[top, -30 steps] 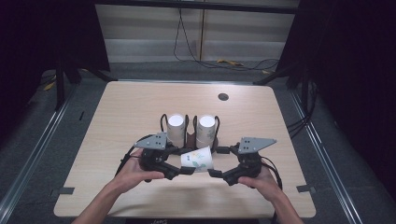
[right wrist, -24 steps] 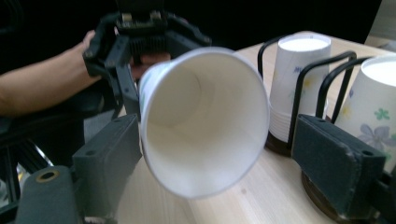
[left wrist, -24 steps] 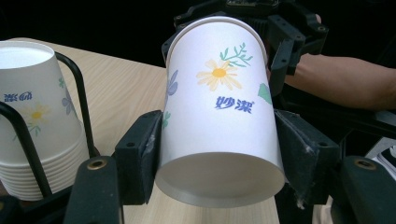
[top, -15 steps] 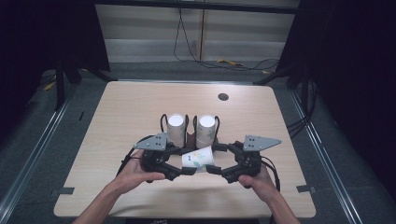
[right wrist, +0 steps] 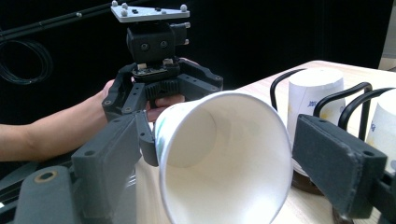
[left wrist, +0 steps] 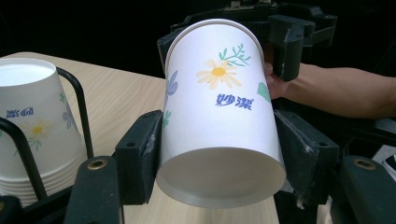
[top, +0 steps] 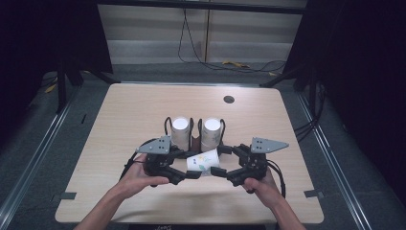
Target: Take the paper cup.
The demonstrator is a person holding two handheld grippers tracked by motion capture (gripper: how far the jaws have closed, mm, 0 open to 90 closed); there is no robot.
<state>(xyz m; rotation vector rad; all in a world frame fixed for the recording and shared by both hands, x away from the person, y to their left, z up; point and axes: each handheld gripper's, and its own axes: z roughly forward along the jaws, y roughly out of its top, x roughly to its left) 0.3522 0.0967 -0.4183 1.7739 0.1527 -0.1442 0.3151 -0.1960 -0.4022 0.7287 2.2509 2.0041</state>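
Note:
A white paper cup [top: 203, 161] with a flower print lies on its side in the air between my two grippers, just above the table. My left gripper [top: 187, 164] is shut on its base end; in the left gripper view both pads [left wrist: 140, 168] press the cup [left wrist: 219, 107] on either side. My right gripper [top: 219, 160] is at the mouth end. In the right gripper view its jaws stand wide on both sides of the open rim [right wrist: 224, 140], with a small gap at the right pad [right wrist: 336, 158].
Two stacks of upturned cups [top: 180, 132] [top: 211, 132] stand in a black wire holder [top: 195, 141] just behind the grippers. The wooden table [top: 143, 110] has a round grommet hole [top: 229, 99] at the back. Cables lie on the floor beyond.
My right gripper has shifted slightly and tilted at the cup's mouth. The left gripper and the cup have stayed where they were.

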